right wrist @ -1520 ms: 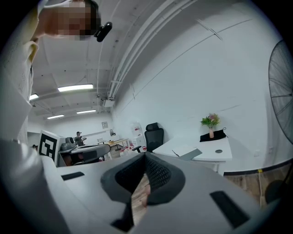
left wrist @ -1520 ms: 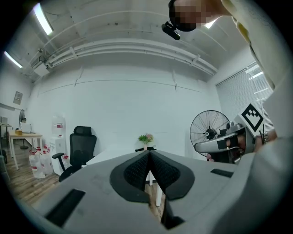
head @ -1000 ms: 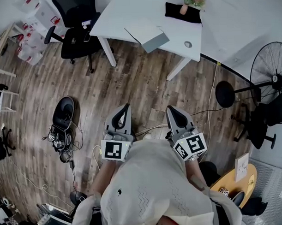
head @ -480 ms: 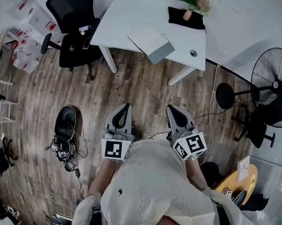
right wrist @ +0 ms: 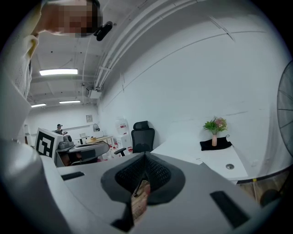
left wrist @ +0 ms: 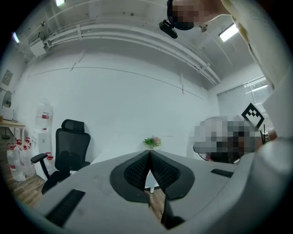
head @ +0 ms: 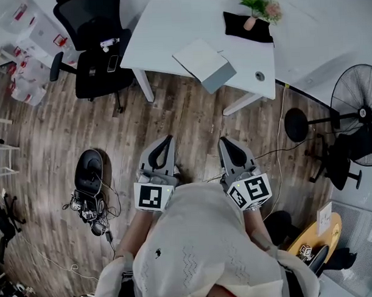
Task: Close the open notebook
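The notebook [head: 204, 64] lies on the white table [head: 169, 17] near its front edge, in the head view: a pale page with a grey part at its right end. Both grippers are held close to the person's body above the wooden floor, well short of the table. My left gripper [head: 167, 140] is shut with nothing in it, and so is my right gripper [head: 224, 141]. In the left gripper view the jaws [left wrist: 149, 153] meet tip to tip. The right gripper view shows its jaws [right wrist: 145, 157] closed the same way, pointing toward the table [right wrist: 215, 157].
A potted plant [head: 257, 7] stands on a black cloth [head: 247, 24] at the table's far right. A black office chair [head: 94, 53] is left of the table, a standing fan [head: 355, 114] at the right. A black device with cables [head: 88, 169] lies on the floor at left.
The table and notebook have slid lower and nearer in the head view. Both grippers keep the same shut pose in front of the body.
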Demonstrator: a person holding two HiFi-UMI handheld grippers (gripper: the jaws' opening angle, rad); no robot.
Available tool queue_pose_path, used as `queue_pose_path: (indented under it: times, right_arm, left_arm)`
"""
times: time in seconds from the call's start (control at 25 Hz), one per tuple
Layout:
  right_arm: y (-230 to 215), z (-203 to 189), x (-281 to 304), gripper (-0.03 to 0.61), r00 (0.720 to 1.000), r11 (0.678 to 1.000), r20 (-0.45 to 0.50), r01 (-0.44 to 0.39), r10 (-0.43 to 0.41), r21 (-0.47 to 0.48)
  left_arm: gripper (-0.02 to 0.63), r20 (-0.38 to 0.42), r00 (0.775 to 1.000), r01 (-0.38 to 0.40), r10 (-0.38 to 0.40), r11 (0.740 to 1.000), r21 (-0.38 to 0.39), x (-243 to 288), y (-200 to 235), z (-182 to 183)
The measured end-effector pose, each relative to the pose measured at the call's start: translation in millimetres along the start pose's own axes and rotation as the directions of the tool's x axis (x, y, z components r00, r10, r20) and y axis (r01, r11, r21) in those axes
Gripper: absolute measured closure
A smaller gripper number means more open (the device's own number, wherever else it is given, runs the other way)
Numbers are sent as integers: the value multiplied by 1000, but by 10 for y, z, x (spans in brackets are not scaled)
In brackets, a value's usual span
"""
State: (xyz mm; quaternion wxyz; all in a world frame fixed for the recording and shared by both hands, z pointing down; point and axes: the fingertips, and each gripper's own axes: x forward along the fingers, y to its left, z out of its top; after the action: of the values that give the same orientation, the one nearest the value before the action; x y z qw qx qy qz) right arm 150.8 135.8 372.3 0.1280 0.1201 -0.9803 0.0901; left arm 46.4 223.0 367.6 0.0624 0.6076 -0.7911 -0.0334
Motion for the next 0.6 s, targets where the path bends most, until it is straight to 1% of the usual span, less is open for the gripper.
queue_pose_path:
  times: [0.36, 0.44, 0.6]
  right_arm:
    - [176, -2, 399, 577, 1000, 1000, -19, 18, -19, -5]
    - [199, 2, 466, 577, 1000, 1000, -14, 26, -26, 0]
    - [256, 55, 553, 577, 1000, 1000, 3, 27, -27, 8]
  left_arm:
    - [601, -7, 1000, 1, -1, 1000, -20, 8, 461, -45]
    - [601, -14, 1000, 0, 0, 1000, -19, 5, 547, -65]
    - [601, 3, 1000, -5, 5, 1000, -9, -21, 663, -26]
